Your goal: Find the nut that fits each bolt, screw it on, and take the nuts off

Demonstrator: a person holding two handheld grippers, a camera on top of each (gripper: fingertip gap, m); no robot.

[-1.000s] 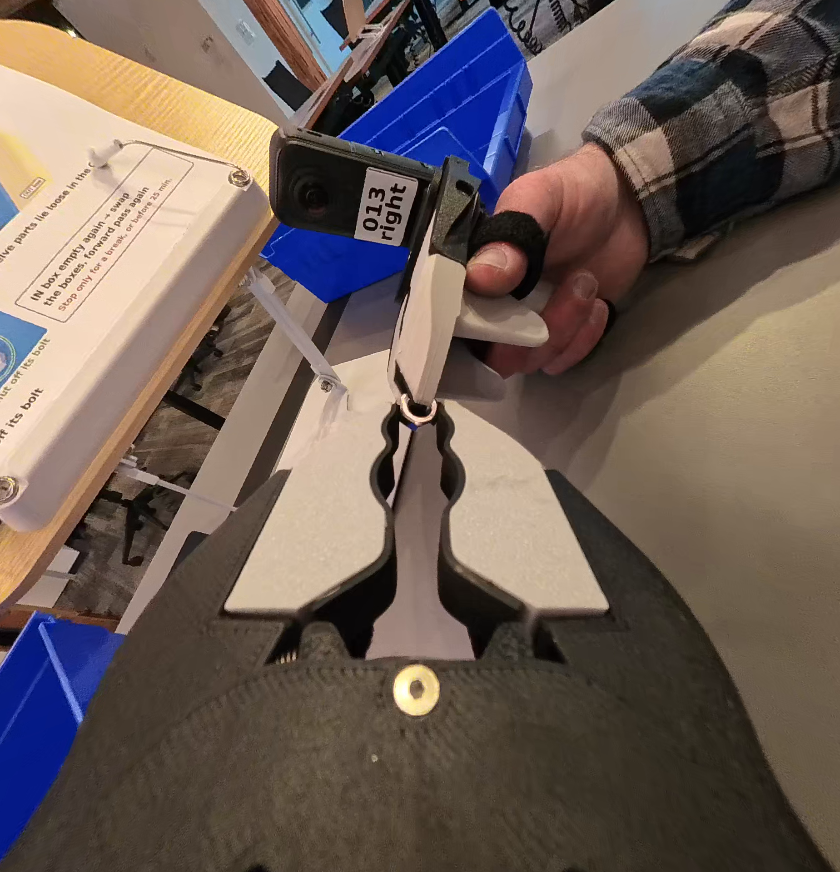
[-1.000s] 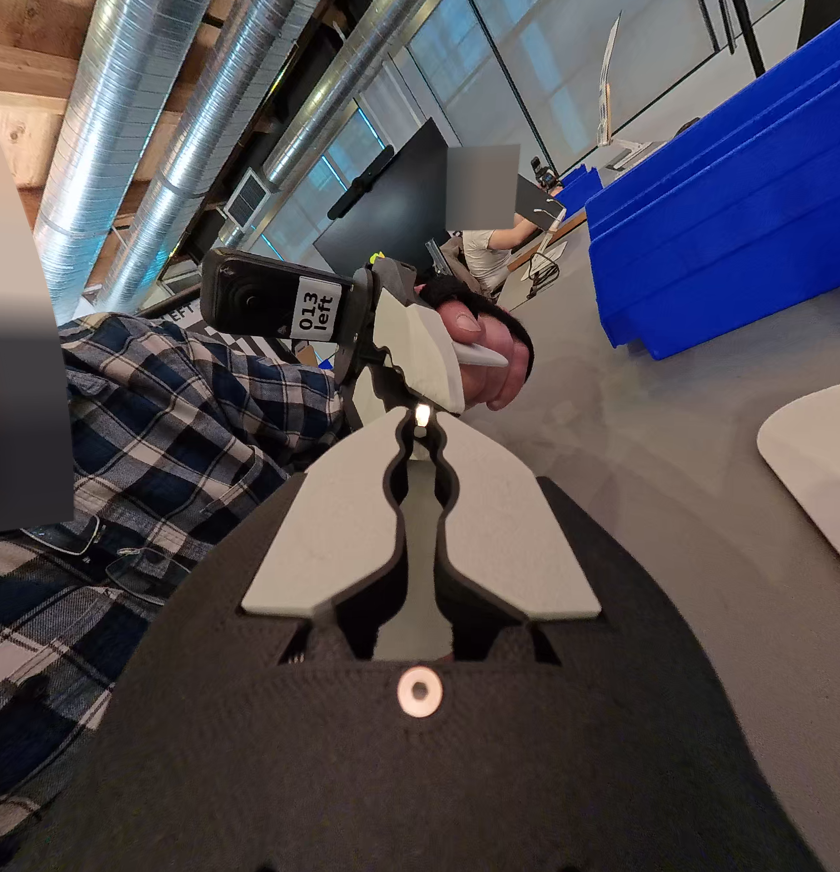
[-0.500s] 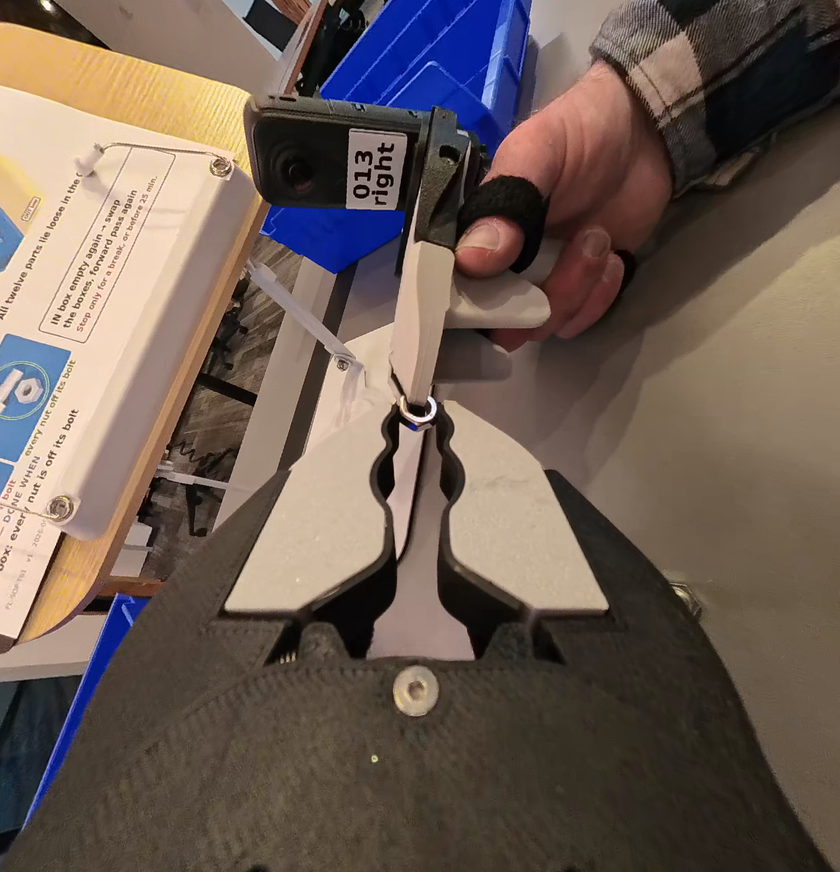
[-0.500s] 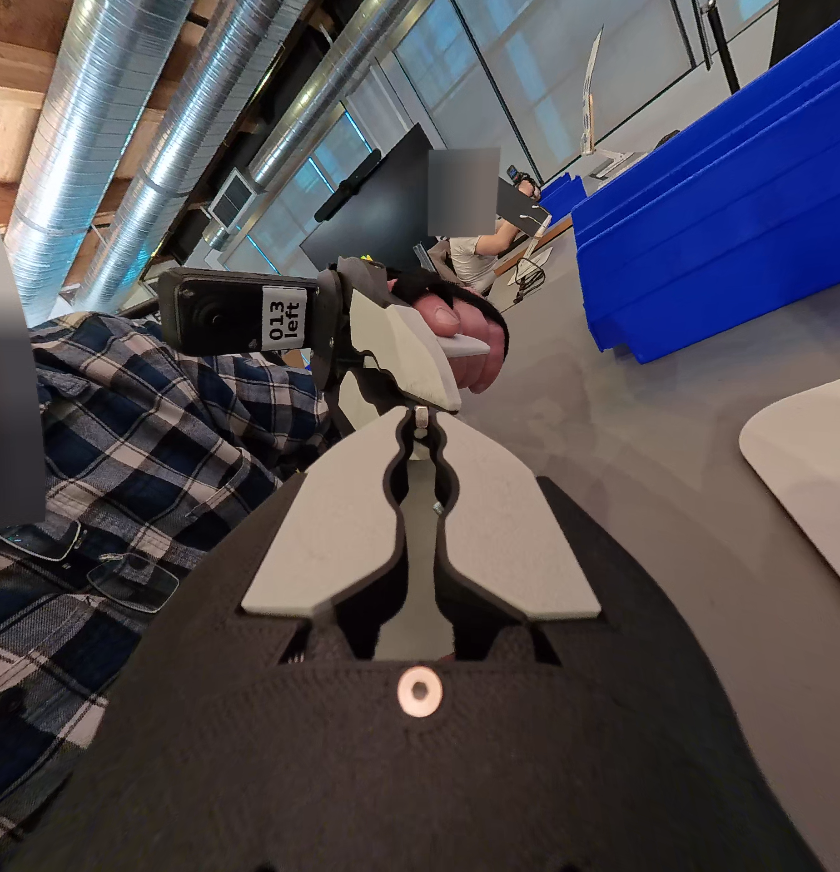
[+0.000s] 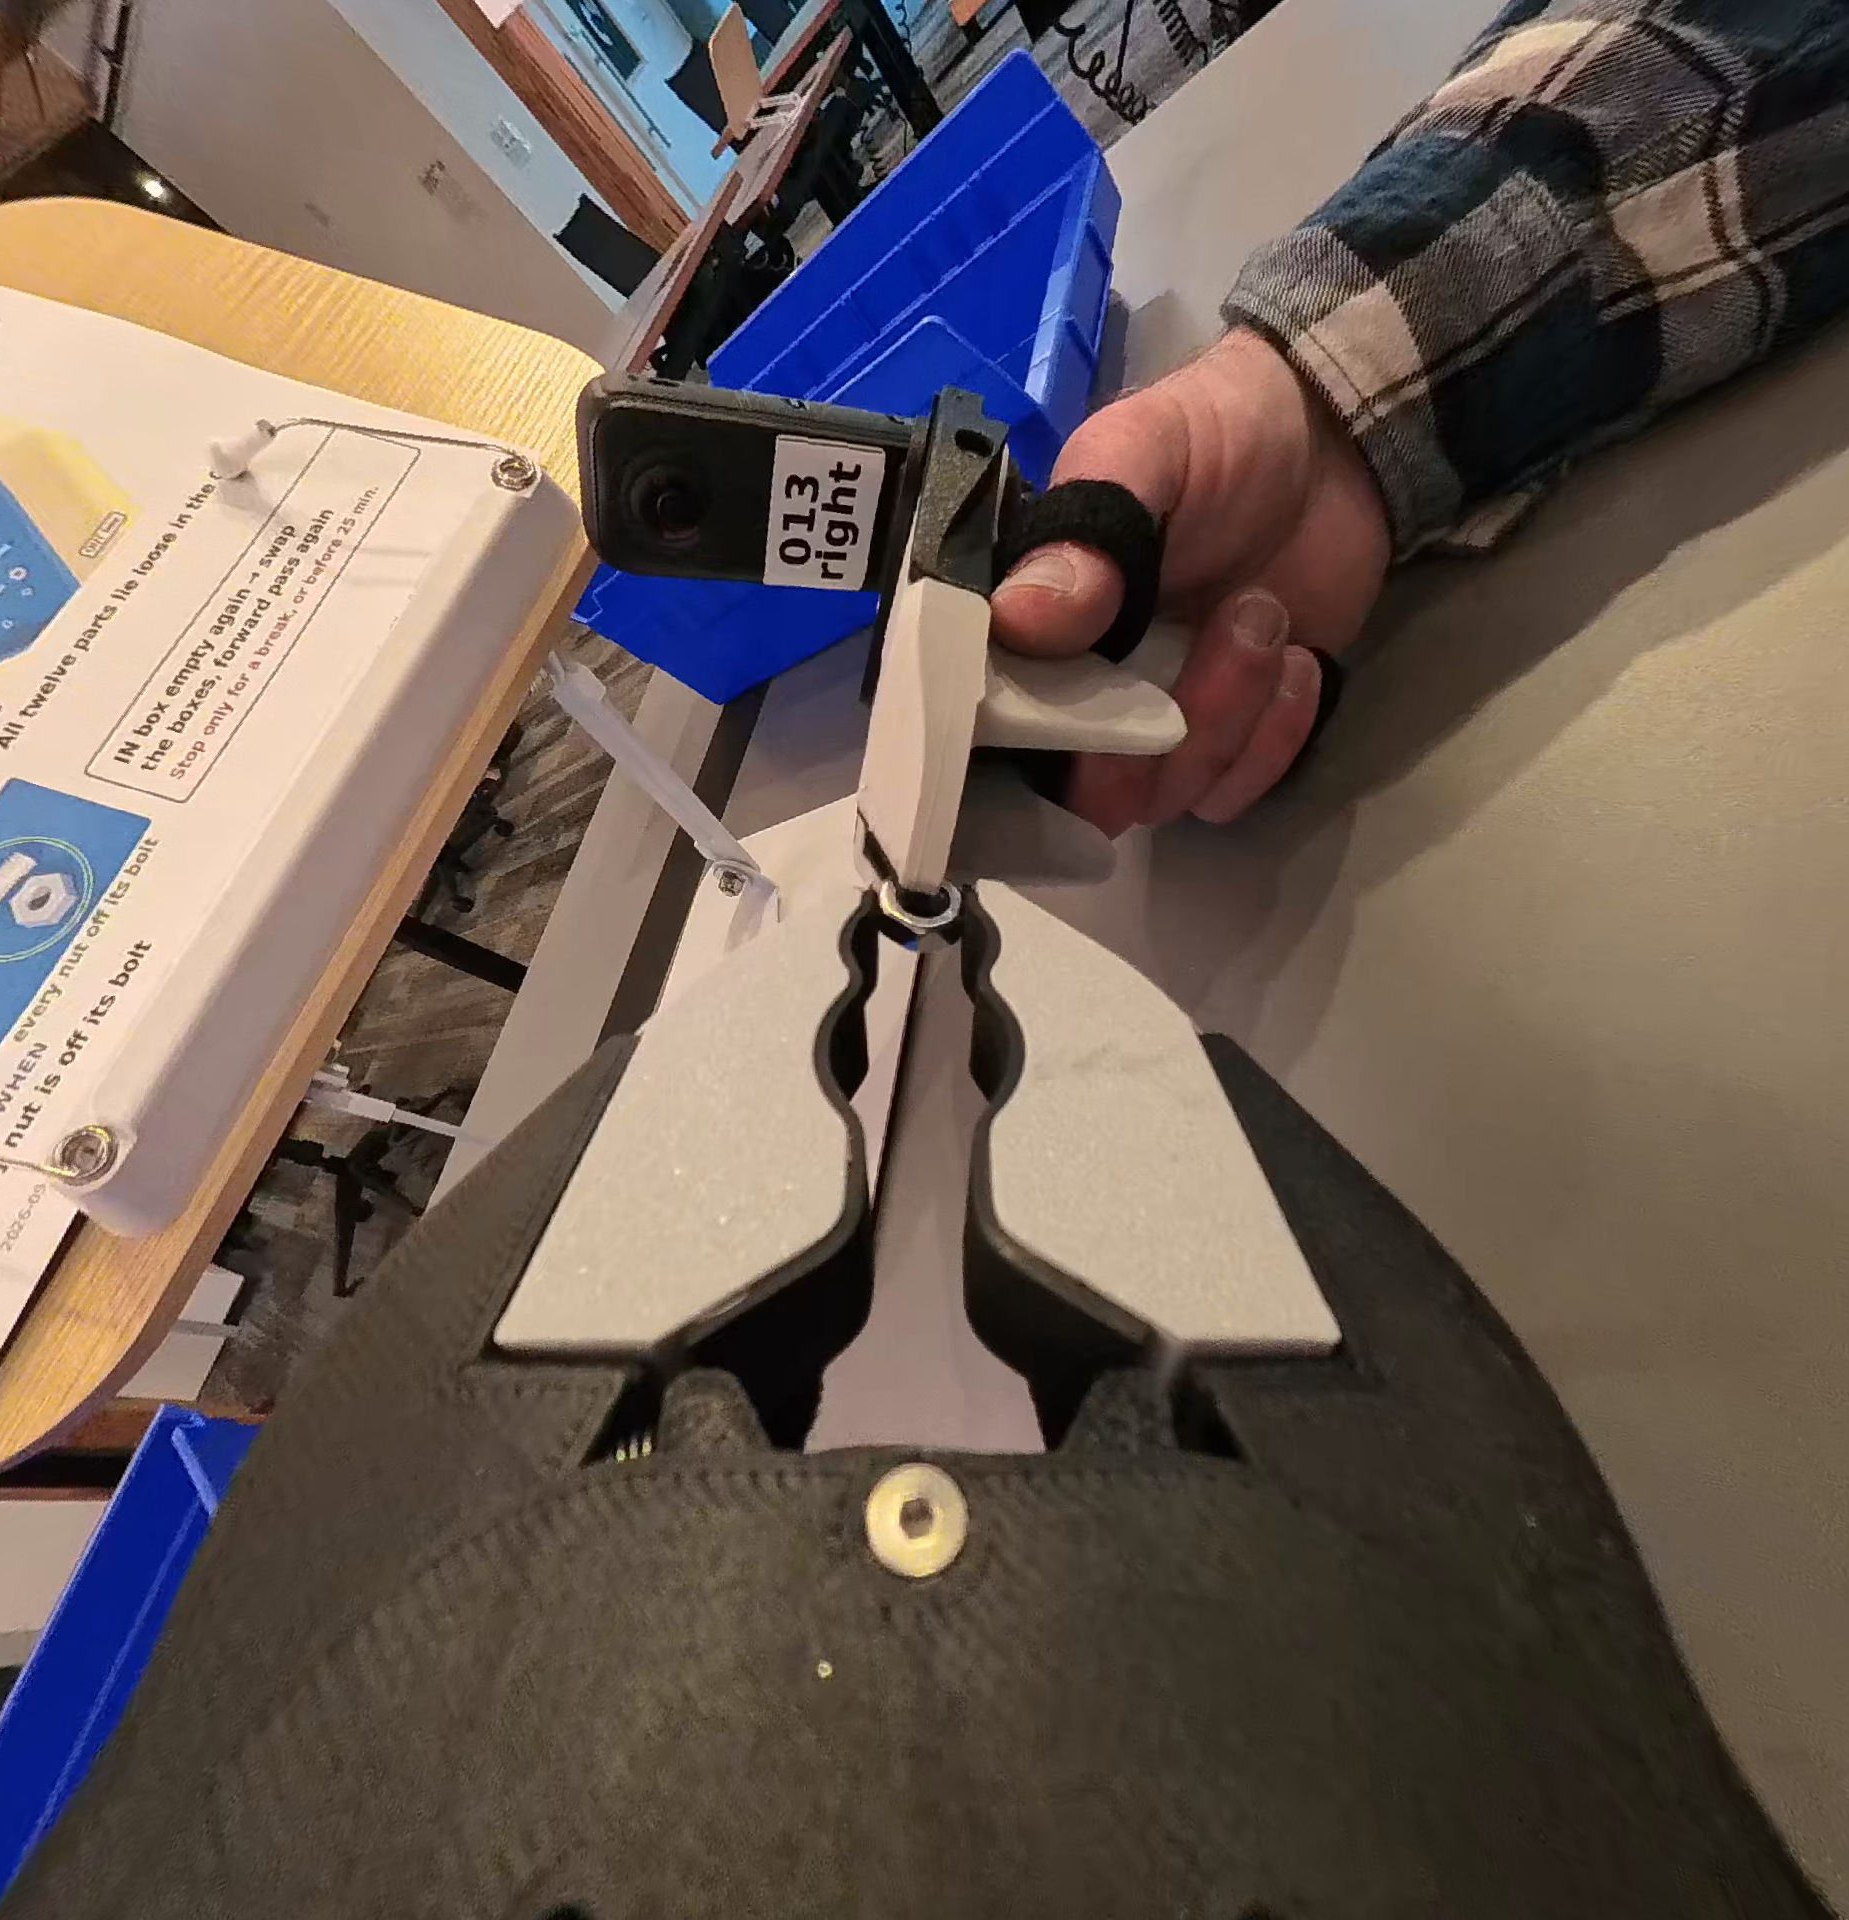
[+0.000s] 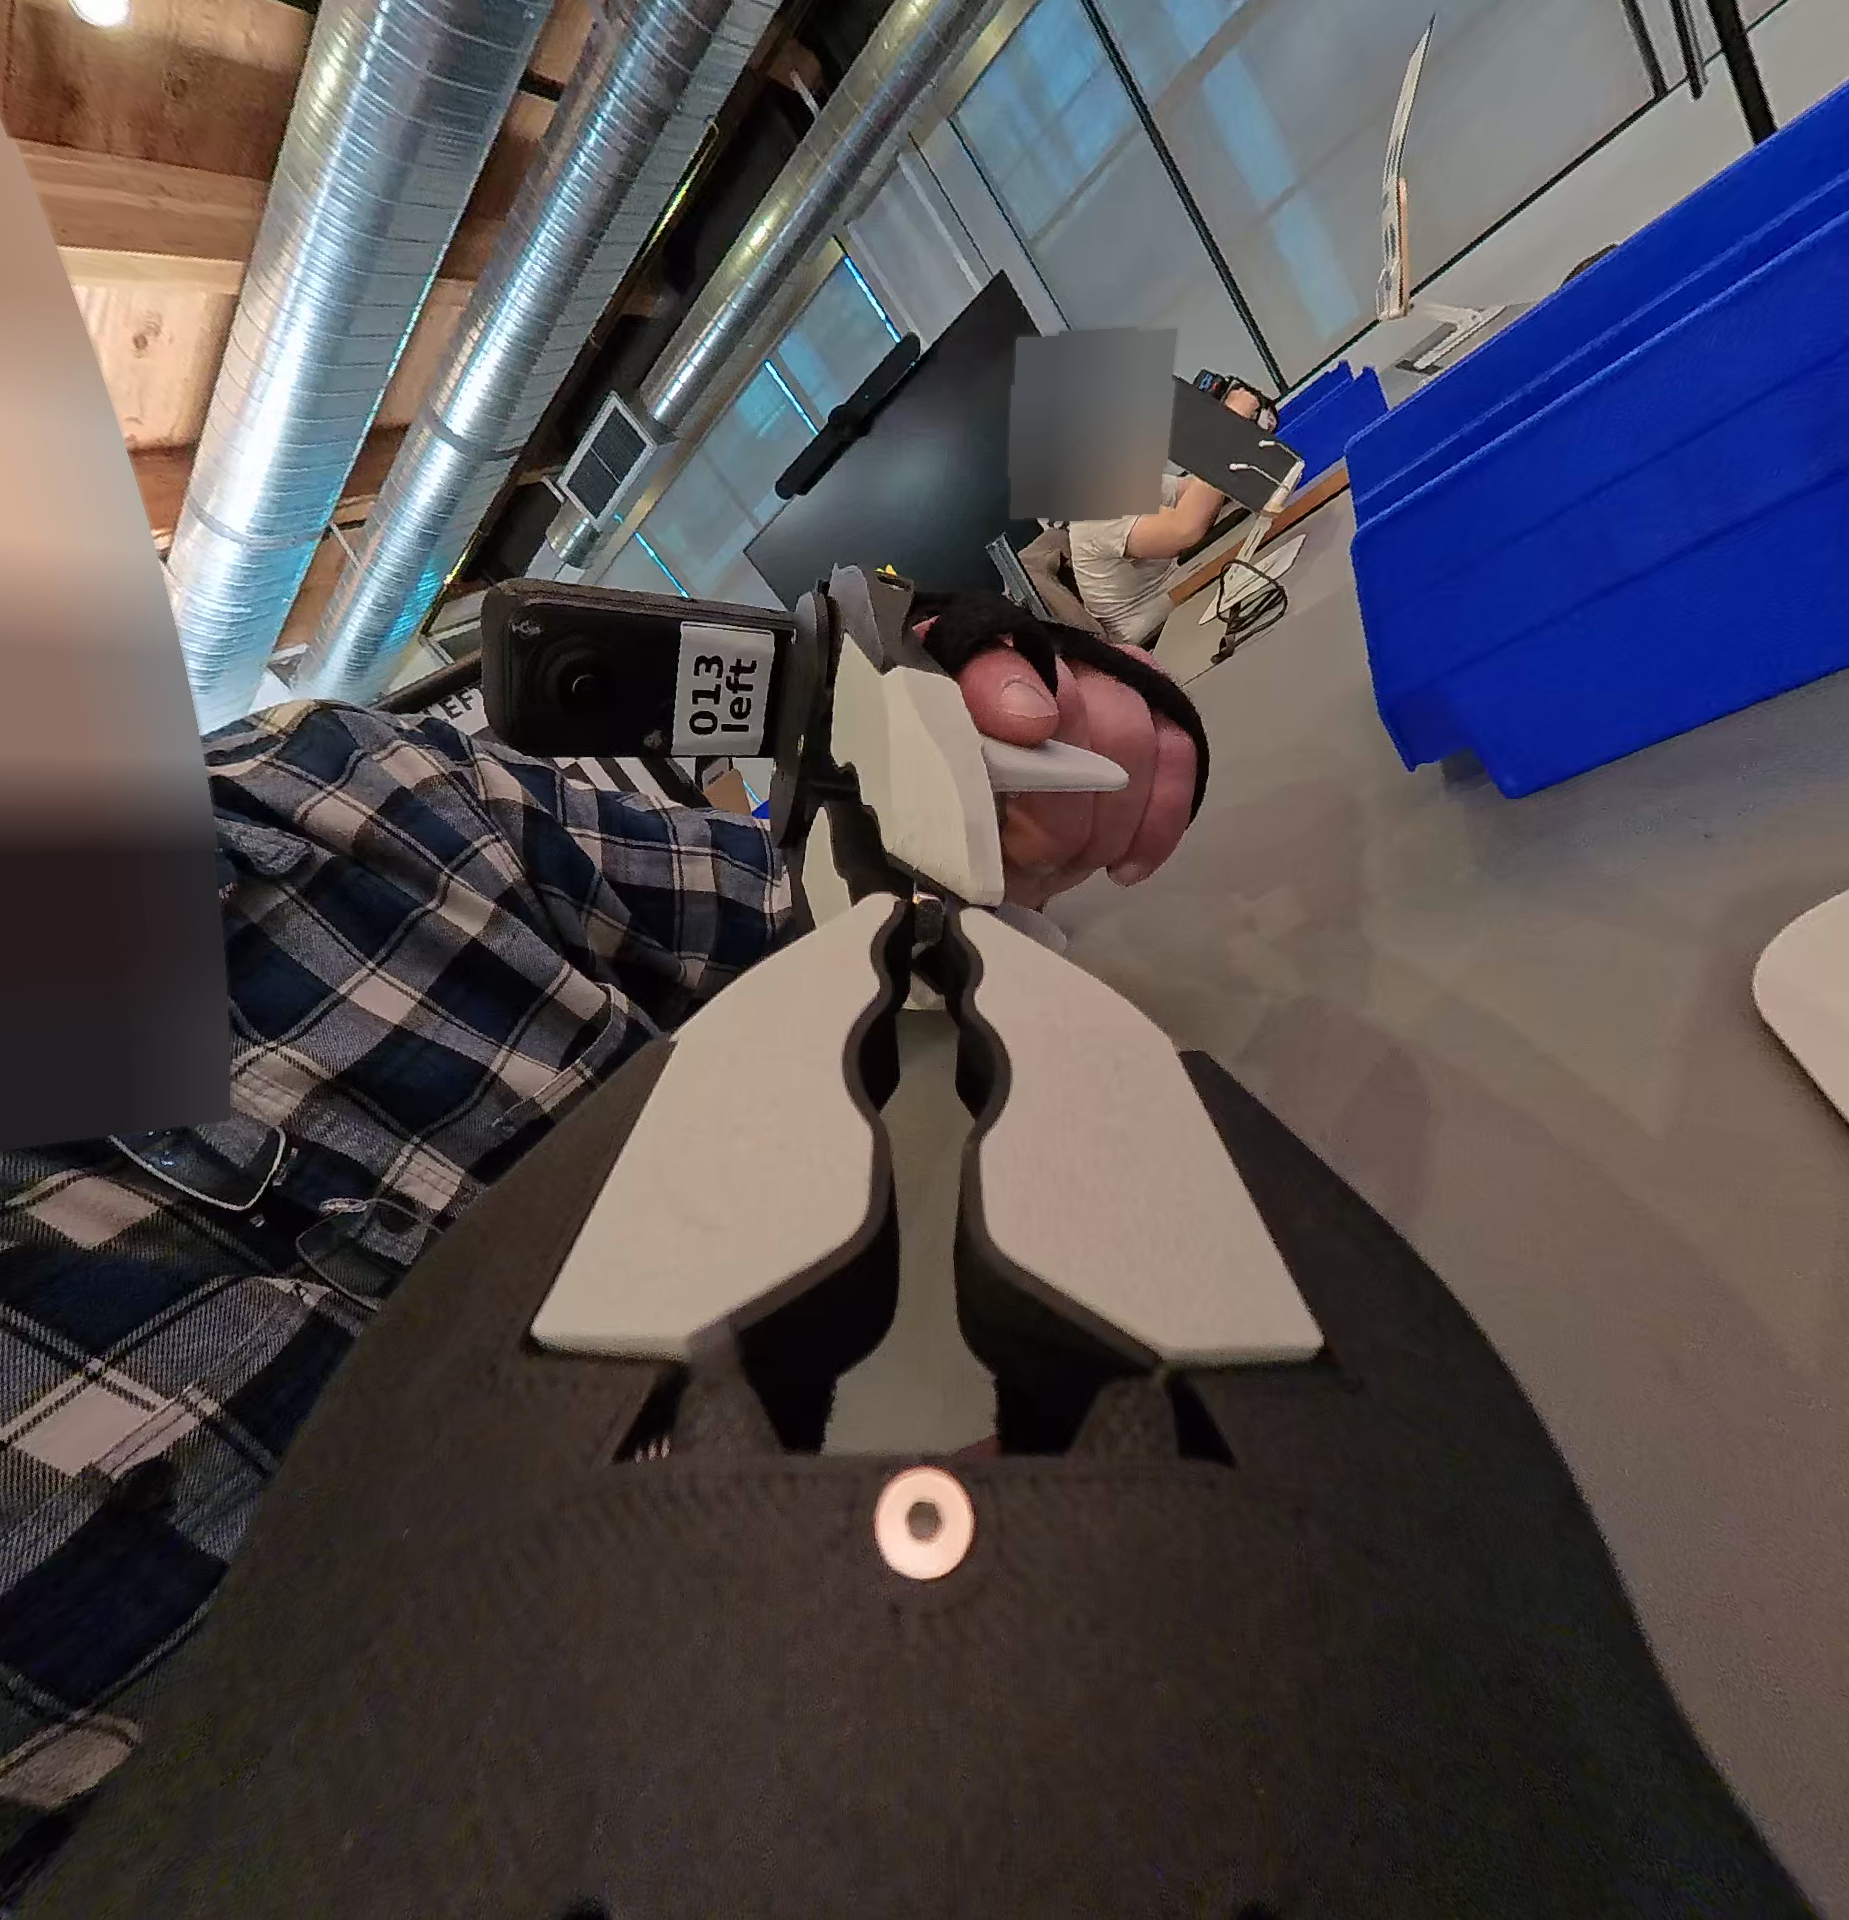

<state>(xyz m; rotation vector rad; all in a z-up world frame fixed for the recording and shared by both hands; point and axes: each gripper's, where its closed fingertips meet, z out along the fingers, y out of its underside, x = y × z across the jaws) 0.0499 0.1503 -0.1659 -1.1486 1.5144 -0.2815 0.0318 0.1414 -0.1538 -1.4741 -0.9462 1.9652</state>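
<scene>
In the left wrist view my left gripper (image 5: 921, 923) is shut on a silver hex nut (image 5: 922, 908), with both pads against its sides. My right gripper (image 5: 902, 871) comes down from above and meets the nut tip to tip; its hole looks dark. In the right wrist view my right gripper (image 6: 926, 921) is shut on a small grey metal piece, the bolt (image 6: 929, 918), which the left gripper's white finger (image 6: 925, 810) meets from above. The join between bolt and nut is hidden by the fingers. Both grippers are held above the grey table (image 5: 1522, 1091).
Blue bins (image 5: 930, 312) stand behind the right gripper and show at the right (image 6: 1626, 499). A white instruction board (image 5: 307, 790) lies on a wooden top at the left. A white pad (image 6: 1834, 1018) lies on the table. A person (image 6: 1128, 561) sits far back. Both grippers' tips are close together, under 4 cm apart.
The two grippers stay tip to tip. The left gripper's view swung one way and back, like a twist about the nut. The nut stays between the left pads and the right grasp is unchanged.
</scene>
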